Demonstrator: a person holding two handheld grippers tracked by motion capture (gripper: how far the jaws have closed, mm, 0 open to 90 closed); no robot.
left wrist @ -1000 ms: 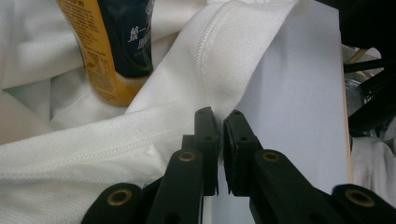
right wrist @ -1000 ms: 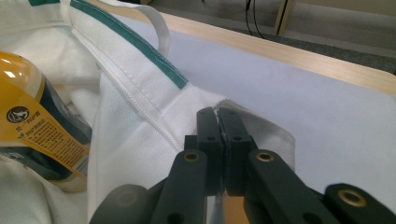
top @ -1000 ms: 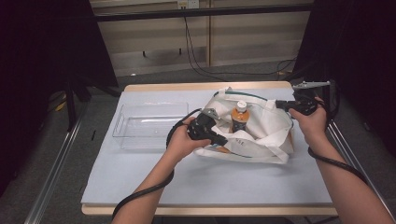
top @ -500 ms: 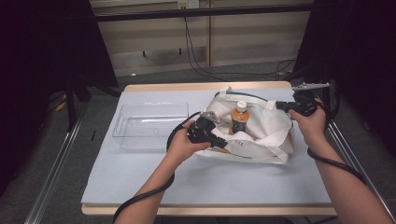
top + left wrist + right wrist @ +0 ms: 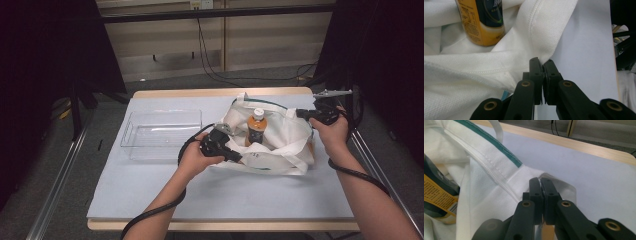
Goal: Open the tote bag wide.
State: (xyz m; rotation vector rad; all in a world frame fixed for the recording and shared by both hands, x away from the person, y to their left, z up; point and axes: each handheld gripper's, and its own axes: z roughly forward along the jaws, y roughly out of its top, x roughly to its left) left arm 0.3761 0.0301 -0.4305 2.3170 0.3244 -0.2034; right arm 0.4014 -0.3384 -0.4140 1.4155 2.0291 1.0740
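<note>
Bag unmoved since earlier; both jaws stay clamped on its rim.

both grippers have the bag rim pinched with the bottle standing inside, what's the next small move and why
Probably ease the two hands a little further apart. The left gripper and right gripper are each shut on the bag rim on opposite sides, and the cloth still sags around the bottle, so widening the mouth would likely free it.

One white cloth bag on the counter — one bottle standing inside it, one clear plastic tray left of the bag — and two hand-held grippers, the left hand-held gripper and the right hand-held gripper, at the bag's edges.
</note>
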